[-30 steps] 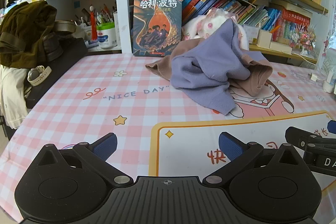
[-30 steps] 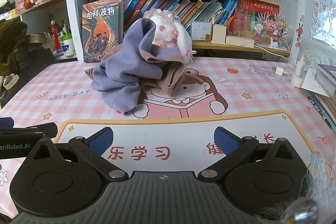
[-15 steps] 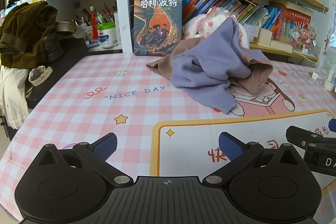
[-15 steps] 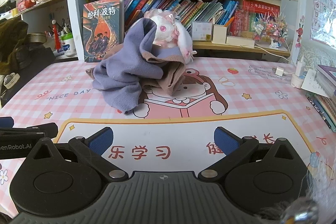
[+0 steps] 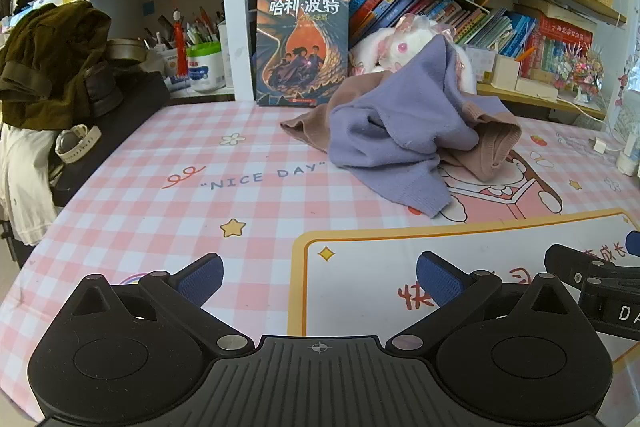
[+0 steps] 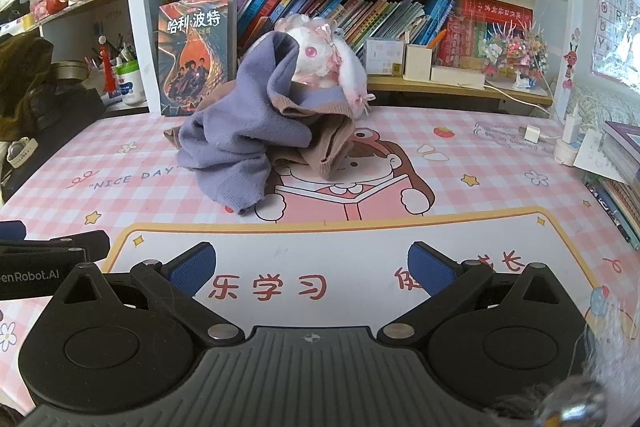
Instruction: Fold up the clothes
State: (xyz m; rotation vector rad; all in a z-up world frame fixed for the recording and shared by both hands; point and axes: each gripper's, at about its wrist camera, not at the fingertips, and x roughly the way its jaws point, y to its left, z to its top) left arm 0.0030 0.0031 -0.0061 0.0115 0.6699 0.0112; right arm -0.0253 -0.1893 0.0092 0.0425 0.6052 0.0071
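A crumpled purple knit garment [image 5: 394,143] lies in a heap with a brown garment [image 5: 494,147] at the back middle of the table, draped partly over a white plush rabbit [image 5: 394,47]. The heap also shows in the right wrist view: the purple garment [image 6: 240,139], the brown garment [image 6: 324,151] and the rabbit [image 6: 320,61]. My left gripper [image 5: 320,277] is open and empty, low over the table's front. My right gripper [image 6: 312,271] is open and empty beside it, well short of the clothes.
A pink checked printed mat [image 5: 168,195] covers the table. A shelf of books [image 6: 360,19] and an upright book [image 5: 302,41] stand behind the heap. A dark jacket [image 5: 48,67] and watch [image 5: 76,143] lie left. A charger [image 6: 570,143] and stacked books [image 6: 622,163] sit right.
Both grippers have barely shifted; the view has crept slightly. The clothes have not moved.
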